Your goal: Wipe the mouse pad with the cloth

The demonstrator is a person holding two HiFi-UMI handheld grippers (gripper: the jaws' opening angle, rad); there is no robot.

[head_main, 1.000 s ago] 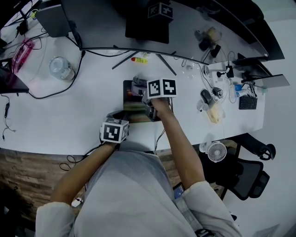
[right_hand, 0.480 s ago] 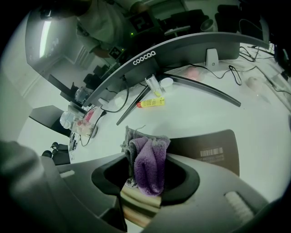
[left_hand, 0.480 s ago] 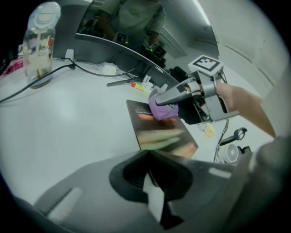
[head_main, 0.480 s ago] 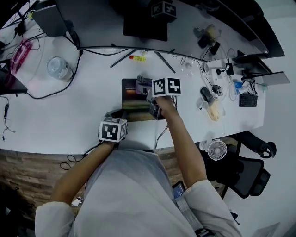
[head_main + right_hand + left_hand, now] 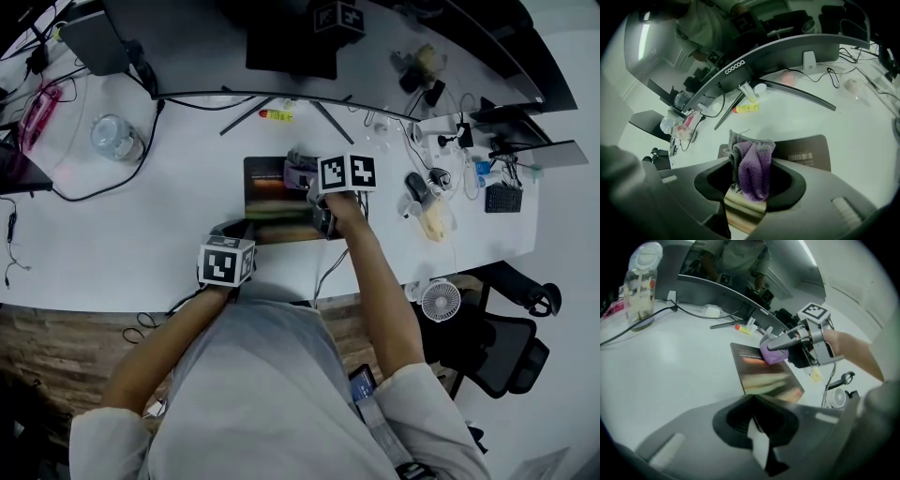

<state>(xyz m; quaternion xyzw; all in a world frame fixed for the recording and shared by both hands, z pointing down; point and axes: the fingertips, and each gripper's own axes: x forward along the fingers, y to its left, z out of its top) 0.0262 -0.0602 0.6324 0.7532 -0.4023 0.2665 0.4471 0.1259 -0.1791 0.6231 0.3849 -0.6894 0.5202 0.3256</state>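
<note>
One cloth, one mouse pad.

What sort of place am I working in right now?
Most likely an office workstation: a curved monitor on a long white desk, a mouse pad in front of it, and a black office chair alongside.

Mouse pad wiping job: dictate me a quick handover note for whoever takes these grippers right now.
Right gripper: shut on the purple cloth, holding it down on the mouse pad's far right part.
Left gripper: jaws together, empty, at the pad's near left corner; whether it pins the pad is unclear.
Done: cloth gripped and on the pad.
Left: probably sweep the rest of the pad; how much is already wiped does not show.
</note>
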